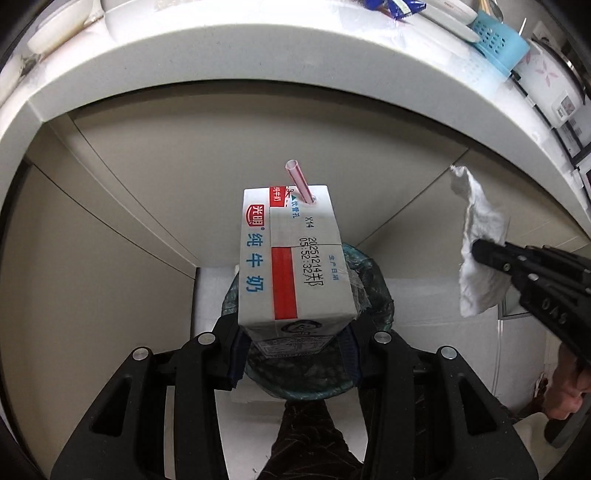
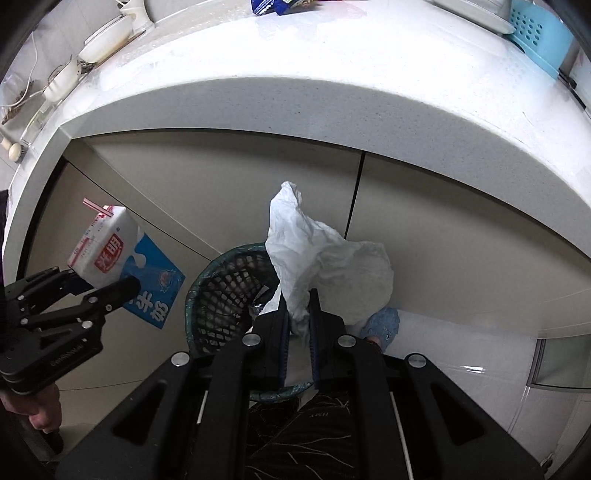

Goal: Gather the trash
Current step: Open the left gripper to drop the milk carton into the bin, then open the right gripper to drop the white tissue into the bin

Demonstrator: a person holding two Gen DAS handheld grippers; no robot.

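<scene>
Left gripper (image 1: 295, 332) pinching milk carton (image 1: 291, 258) by its lower part: rectangular box, smooth printed cardboard, white w/ red bar and blue letters, pink striped straw (image 1: 298, 181) sticking out of top corner. Carton tilted, directly over trash basket (image 1: 373, 295). Right gripper (image 2: 299, 321) pressed together on crumpled tissue (image 2: 325, 258): soft white paper, wrinkled, irregular shape, flaring out above the fingers (image 2: 284, 332). Basket round, dark plastic mesh w/ greenish bag liner folded over rim, standing on pale glossy floor tile, close to beige cabinet doors (image 2: 221, 177). Some scraps already inside, approx. at bottom. Thick white stone countertop (image 2: 295, 99) edge overhanging above, rounded; enough free room between it and basket mouth. On counter: white bowls (image 2: 107, 40), blue perforated plastic basket (image 2: 535, 33), blue wrapper (image 1: 395, 7). Blue slipper (image 2: 384, 325) on floor just beside basket, right side.
</scene>
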